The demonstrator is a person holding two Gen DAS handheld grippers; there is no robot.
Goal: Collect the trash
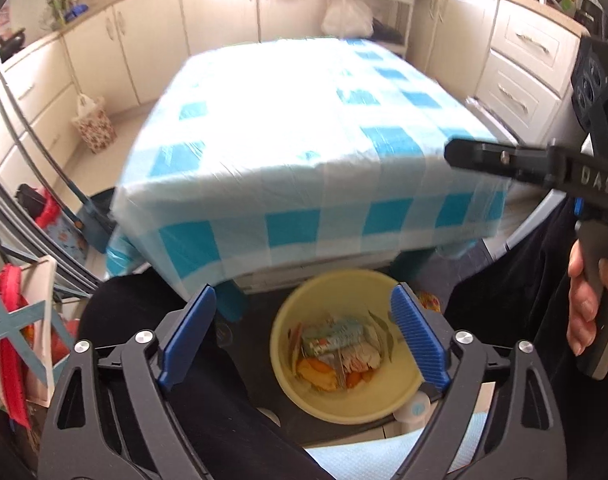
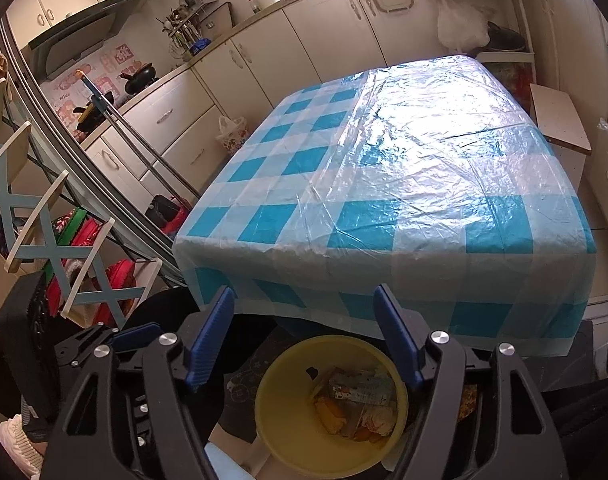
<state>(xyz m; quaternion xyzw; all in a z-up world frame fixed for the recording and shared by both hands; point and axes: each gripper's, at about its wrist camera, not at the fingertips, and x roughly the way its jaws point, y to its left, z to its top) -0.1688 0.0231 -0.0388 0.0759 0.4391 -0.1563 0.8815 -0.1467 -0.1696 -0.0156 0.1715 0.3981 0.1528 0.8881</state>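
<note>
Sitting on the dark floor just in front of the table, the yellow basin (image 1: pixel 346 350) already holds the trash (image 1: pixel 338 350): a printed wrapper, crumpled paper and orange peel, heaped toward one side. Your left gripper (image 1: pixel 304 334) hangs right above it with its blue pads (image 1: pixel 418 342) spread wide and nothing between them; your right gripper (image 2: pixel 304 334) is likewise wide open and empty, poised over the same basin. The checked tablecloth (image 2: pixel 384 200) under its clear plastic sheet shows nothing lying on it, so collecting looks close to finished. If you are releasing or checking, keep both grippers centred over the bowl, not its rim, so nothing spills onto the floor. Scan the table's far edge before you pull back; glare washes out much of it in the left view.
</note>
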